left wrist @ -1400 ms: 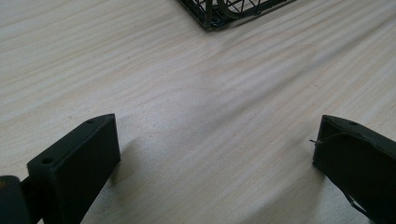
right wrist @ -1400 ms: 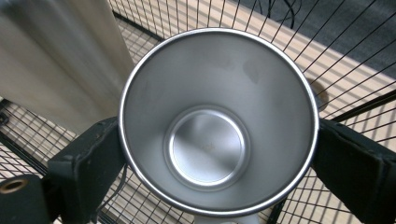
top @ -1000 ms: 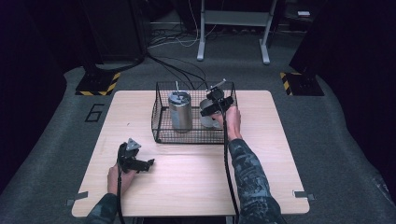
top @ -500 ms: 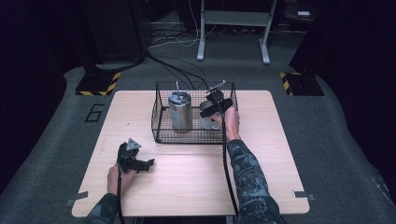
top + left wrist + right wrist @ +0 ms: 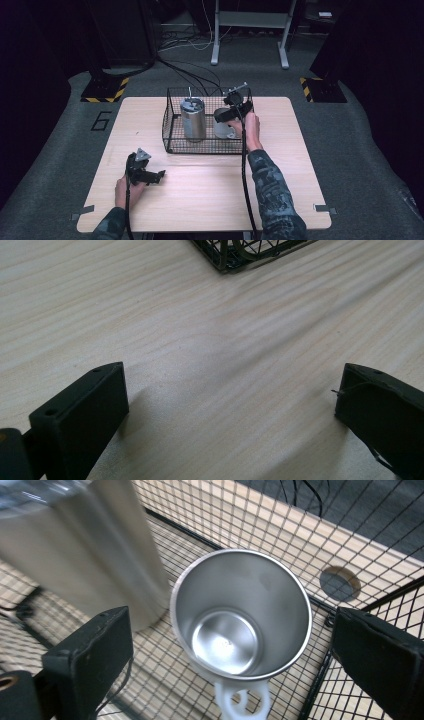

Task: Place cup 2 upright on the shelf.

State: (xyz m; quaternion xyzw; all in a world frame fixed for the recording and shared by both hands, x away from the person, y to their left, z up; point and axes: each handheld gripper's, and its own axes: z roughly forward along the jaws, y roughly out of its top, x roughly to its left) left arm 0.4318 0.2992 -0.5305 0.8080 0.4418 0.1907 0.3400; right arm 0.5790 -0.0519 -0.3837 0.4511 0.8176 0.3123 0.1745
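Inside the wire basket [image 5: 172,145] stand two vessels: a tall steel canister [image 5: 193,119] and an empty steel cup [image 5: 242,617] with a white handle. Directly below the right gripper [image 5: 231,112], between its wide-open jaws, sits the cup; the canister stands just beside its left jaw. Well apart, the left gripper [image 5: 149,175] rests low on the wooden table [image 5: 200,350], jaws spread wide and holding nothing, the basket's corner ahead of it.

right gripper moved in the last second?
No. In the high view the right gripper hovers over the steel cup at the wire basket's right end, as before.
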